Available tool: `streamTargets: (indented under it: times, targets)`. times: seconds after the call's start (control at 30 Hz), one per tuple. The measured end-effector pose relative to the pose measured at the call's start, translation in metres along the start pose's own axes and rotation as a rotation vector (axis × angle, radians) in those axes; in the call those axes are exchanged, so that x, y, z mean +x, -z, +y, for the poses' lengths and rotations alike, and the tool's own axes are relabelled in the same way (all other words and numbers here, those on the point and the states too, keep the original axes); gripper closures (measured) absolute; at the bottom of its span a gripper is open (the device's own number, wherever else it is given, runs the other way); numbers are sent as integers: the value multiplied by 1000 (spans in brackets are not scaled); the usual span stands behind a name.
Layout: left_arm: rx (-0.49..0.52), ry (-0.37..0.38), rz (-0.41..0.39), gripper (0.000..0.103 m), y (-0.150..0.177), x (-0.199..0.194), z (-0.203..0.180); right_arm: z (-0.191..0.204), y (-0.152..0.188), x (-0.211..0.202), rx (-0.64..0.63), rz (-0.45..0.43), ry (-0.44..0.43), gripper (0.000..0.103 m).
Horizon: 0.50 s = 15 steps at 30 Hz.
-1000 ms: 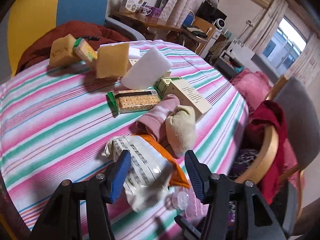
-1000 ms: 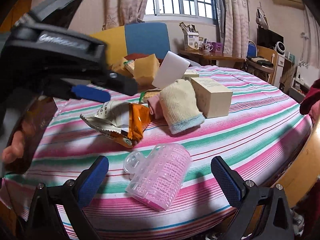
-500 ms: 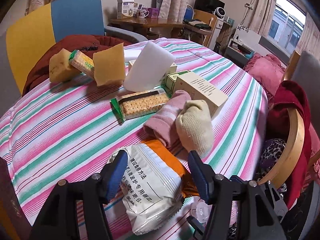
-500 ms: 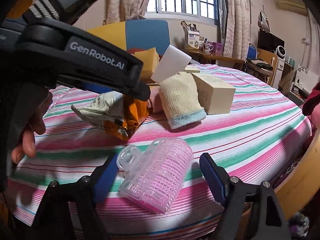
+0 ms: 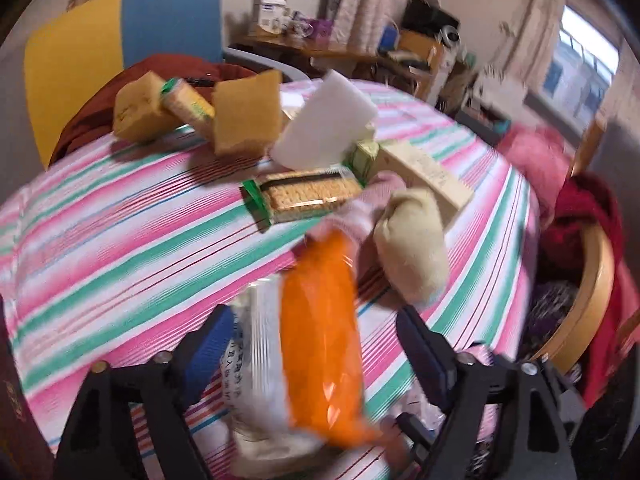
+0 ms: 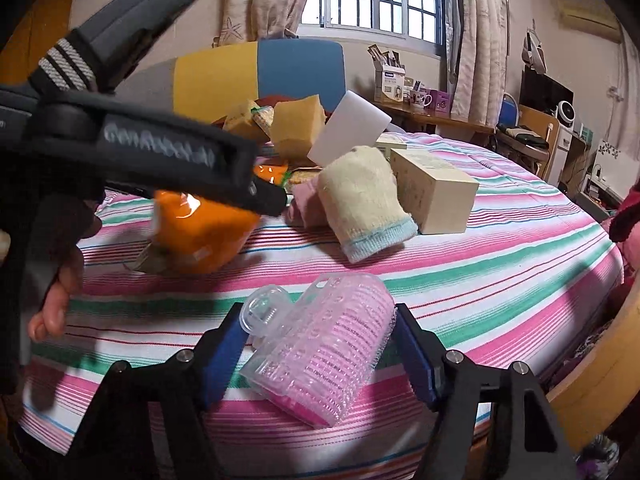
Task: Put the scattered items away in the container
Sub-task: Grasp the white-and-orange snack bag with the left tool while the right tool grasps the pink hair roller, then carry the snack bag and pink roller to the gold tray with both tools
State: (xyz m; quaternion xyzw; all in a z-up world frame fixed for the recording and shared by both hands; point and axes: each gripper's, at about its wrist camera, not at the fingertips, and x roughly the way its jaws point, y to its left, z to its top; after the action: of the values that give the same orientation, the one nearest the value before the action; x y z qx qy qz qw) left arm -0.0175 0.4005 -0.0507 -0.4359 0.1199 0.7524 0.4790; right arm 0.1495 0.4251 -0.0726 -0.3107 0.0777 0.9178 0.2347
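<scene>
An orange and white snack bag [image 5: 316,344] stands tilted between the fingers of my left gripper [image 5: 316,356], blurred by motion; the left pad touches it, the right pad stands apart. The bag also shows in the right wrist view [image 6: 204,232] under the left gripper's body. My right gripper [image 6: 316,356] has both blue pads against a clear pink hair roller [image 6: 324,356] lying on the striped tablecloth [image 6: 500,264]. No container is in view.
On the table lie a cream sock [image 5: 416,248], a pink sock [image 5: 360,212], a cracker pack [image 5: 308,196], a beige box [image 5: 424,172], yellow sponges [image 5: 244,112] and a white foam block [image 5: 324,124]. A chair [image 5: 580,280] with clothes stands right.
The snack bag has tipped up from lying flat and now stands between the left fingers. The right gripper has moved forward and closed its pads onto the hair roller.
</scene>
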Motion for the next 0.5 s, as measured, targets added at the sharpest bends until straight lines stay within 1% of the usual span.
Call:
streamTargets:
  times: [0.1,0.23,0.4,0.47,0.5]
  targets:
    - [-32,32,-3,24,3,2,8,1,-1,2,-2,-2,-3,31]
    - [-13,37,-28,33,8,-3,7,1,-2,3,5,4,-27,31]
    - [-7,39,-55,44,16,-12,11,3,-3,3,2,5,-36,31]
    - [-5,44,-70,50,19,-18,14,5,-3,4,0,8,-38,31]
    - [-9,45,-75,51,21,-20,15,5,-3,5,0,12,-40,31]
